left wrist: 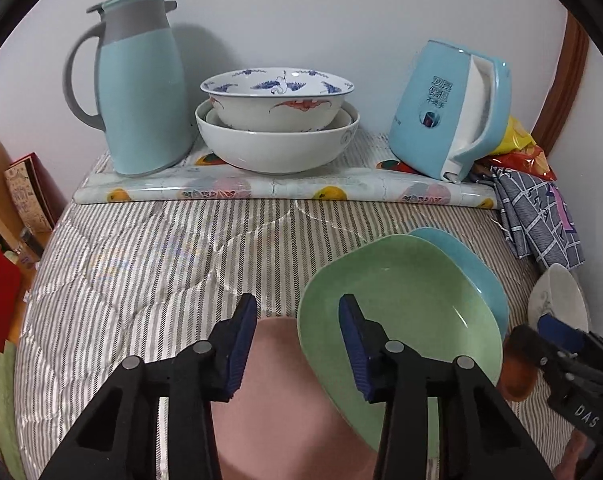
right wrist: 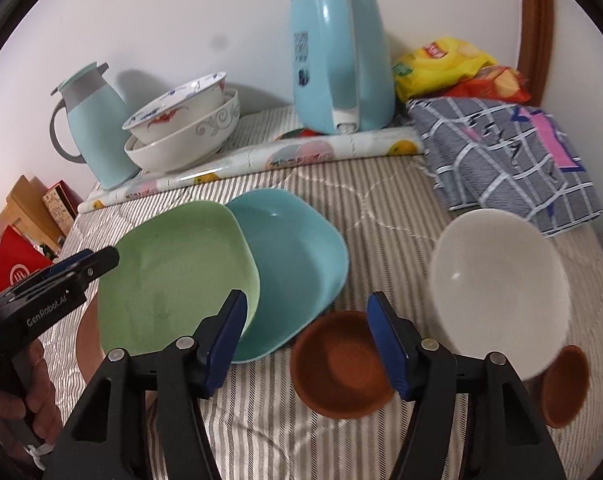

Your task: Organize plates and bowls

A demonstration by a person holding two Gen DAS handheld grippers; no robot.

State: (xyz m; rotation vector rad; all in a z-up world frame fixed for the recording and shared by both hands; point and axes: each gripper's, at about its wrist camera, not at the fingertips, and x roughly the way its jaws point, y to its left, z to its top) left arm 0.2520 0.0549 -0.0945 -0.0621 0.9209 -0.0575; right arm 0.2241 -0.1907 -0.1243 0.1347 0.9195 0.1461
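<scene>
Quilt (left wrist: 141, 264), striped | rolled mat (left wrist: 285, 190) by wall (left wrist: 301, 12)

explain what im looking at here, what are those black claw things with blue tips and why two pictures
Those are hand-held grippers, one in each of a person's hands, each with a camera looking along its fingers. One picture is from the left gripper, the other from the right gripper. Both are open and hold nothing. On the striped cloth lie a green plate overlapping a blue plate, a white bowl, two small brown dishes and, under the left gripper, a pink plate. Behind stand stacked bowls, a jug and a kettle.
</scene>
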